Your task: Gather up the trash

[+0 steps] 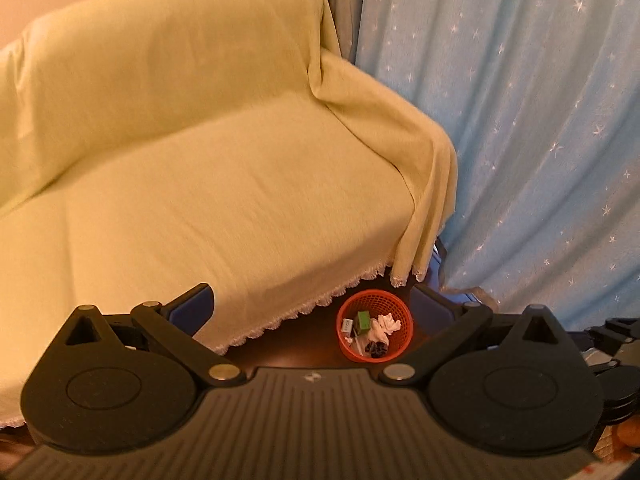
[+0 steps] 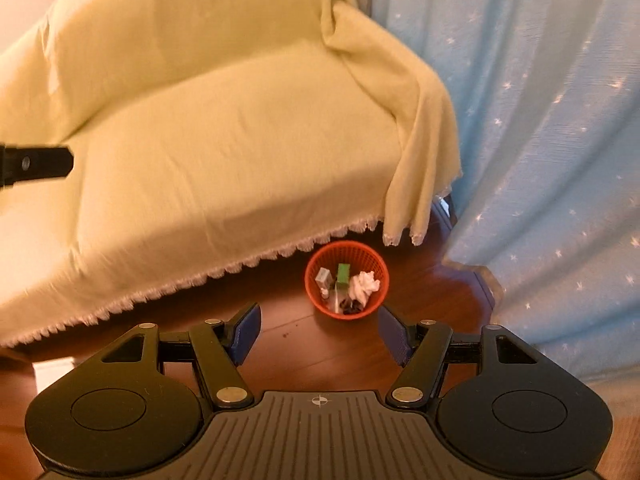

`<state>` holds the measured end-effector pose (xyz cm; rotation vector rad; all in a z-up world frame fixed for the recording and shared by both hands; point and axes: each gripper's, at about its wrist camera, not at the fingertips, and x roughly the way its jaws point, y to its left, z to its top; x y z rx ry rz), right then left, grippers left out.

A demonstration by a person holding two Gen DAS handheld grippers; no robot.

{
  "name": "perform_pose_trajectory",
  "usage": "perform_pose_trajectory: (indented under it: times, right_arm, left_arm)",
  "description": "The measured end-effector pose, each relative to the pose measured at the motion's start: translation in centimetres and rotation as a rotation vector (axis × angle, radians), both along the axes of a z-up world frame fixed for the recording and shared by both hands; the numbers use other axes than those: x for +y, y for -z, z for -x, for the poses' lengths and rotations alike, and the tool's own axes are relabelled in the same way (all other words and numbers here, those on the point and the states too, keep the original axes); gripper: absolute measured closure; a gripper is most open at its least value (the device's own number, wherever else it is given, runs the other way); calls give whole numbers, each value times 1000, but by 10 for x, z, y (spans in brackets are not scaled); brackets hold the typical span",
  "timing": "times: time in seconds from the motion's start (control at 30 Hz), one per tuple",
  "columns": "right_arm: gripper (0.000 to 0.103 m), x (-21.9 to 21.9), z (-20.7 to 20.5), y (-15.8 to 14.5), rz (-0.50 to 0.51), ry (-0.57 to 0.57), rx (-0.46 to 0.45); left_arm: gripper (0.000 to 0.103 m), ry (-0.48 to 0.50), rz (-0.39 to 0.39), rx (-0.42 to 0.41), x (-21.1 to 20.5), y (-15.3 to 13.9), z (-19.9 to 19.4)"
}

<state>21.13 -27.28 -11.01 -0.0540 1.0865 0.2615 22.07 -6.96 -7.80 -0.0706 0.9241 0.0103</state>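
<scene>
Hanging high over the floor, the left gripper (image 1: 312, 308) has its jaws spread as wide as they go and nothing sits between the blue pads. The right gripper (image 2: 319, 334) is also open, less widely, and it too is empty. Both point steeply down.

Just beyond the gap of each pair of jaws, and far below them, stands the orange mesh wastebasket (image 1: 404, 334) on the dark wooden floor (image 2: 288, 344). Inside it lie a green box (image 2: 343, 273), a small grey carton (image 2: 324, 279), a crumpled white tissue (image 2: 363, 285) and some dark bits that cannot be named. No loose trash shows on the floor or on the sofa (image 1: 200, 184), which lies further out to the left under a pale yellow cover with a lace hem. To the right hangs a blue curtain with white stars (image 1: 540, 120).

It seems the collecting is finished or close to it. The next move would call for a look around for remaining pieces, as none is visible from here.

The print on the carton is too small to read; no brand can be made out.
</scene>
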Motion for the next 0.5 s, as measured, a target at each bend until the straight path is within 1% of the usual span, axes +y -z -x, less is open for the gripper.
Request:
perform_pose_trajectory:
  times: [0.1, 0.2, 0.33, 0.4, 0.5]
  right_arm:
    - [41, 0, 11, -24, -11, 54, -18]
    - [41, 3, 23, -39, -18, 105, -28]
    - [41, 11, 41, -55, -20, 145, -25]
    - [41, 17, 53, -62, -6, 161, -31]
    - [41, 25, 70, -69, -6, 186, -43]
  left_arm:
    - [1, -1, 4, -11, 8, -21, 12]
    - [1, 10, 12, 1, 17, -33, 22]
    - [1, 31, 13, 29, 31, -44, 38]
    - [1, 42, 21, 25, 37, -49, 48]
    - [1, 53, 13, 19, 45, -53, 61]
